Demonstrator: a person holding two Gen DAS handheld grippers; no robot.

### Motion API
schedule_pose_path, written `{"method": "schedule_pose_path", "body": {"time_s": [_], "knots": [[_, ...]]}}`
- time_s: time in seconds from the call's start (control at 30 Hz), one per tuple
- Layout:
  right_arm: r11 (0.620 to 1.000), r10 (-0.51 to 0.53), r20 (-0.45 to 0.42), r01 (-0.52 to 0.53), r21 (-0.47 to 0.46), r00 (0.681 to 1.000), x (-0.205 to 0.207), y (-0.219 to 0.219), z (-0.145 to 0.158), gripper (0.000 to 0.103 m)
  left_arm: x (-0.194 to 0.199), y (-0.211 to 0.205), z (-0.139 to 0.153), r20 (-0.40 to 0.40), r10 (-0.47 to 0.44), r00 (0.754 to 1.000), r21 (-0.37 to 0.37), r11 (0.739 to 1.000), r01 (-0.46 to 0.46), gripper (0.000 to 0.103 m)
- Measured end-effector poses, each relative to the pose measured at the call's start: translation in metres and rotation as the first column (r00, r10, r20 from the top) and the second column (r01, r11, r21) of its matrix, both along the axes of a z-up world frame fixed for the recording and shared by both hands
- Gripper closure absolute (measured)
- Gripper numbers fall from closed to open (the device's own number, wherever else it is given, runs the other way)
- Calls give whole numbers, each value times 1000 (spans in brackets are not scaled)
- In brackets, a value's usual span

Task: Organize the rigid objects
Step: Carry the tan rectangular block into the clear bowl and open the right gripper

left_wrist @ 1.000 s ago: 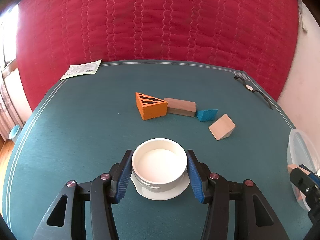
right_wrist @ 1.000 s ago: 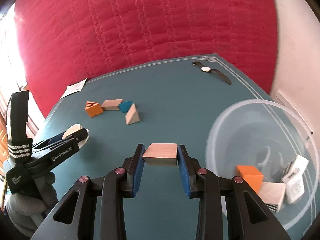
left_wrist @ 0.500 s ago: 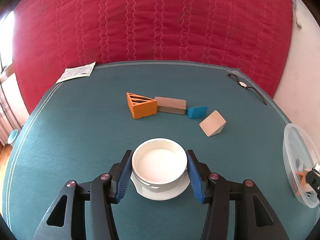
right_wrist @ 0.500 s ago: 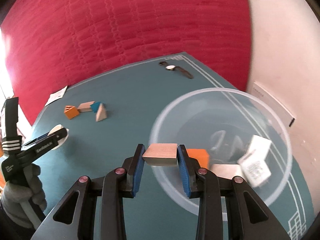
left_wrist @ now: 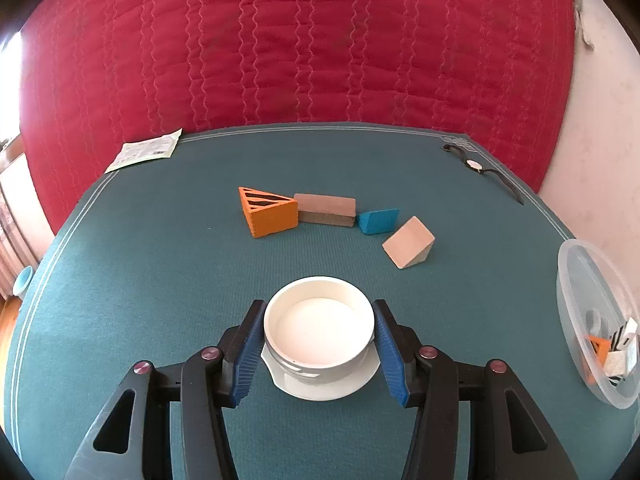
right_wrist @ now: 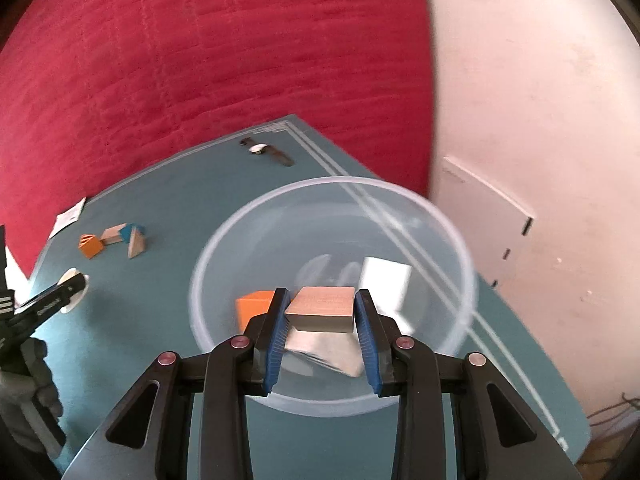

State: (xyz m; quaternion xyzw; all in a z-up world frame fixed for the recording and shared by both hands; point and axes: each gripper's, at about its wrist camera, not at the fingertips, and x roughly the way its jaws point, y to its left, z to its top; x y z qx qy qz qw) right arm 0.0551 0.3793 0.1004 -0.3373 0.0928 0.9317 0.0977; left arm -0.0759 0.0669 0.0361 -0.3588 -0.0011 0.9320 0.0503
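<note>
So the right gripper has swung over from the bare desk and now sits right above the clear plastic bowl, which fills the middle of its view. Its jaws are clamped on a plain wooden block, pinched on the two short ends, and the block hangs over the bowl's inside, lower center of the frame. Down in there I can see an orange block and a white box; the rest is blurry.

The left gripper hasn't really shifted. Its jaws are closed on a white round dish, one pad on each side of the rim, lower middle of its view. Whether the dish is lifted or resting on the desk, I can't tell.

Four more pieces wait in a row near the center: a striped orange wedge, a brown block, a blue block and a pale wedge.

The block looks light, stiff and not slippery, so flat parallel faces are the place to grip. I'd guess a low drop won't hurt it.
</note>
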Motion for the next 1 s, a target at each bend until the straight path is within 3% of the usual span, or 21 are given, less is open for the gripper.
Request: {"method": "schedule_pose_path", "body": {"time_s": [0.23,0.67,0.73,0.8,1.0], "knots": [[998,-56,22,56,7,998,7,25,-7,69,2,1,-1,2,-8,1000,-3,1000,8,48],[999,-50,47,49,11,998,11,36,-19,69,4,7,2,-5,-23,1000,-2,1000,23,48],[999,-48,44,48,20,998,9,36,-19,68,4,6,2,-1,-22,1000,1,1000,22,48],[998,-55,43,55,17,998,8,38,-19,58,3,5,2,4,-18,1000,4,1000,18,48],[997,-82,-10,82,1,997,11,40,-16,57,5,13,6,-1,-25,1000,-1,1000,25,48]]}}
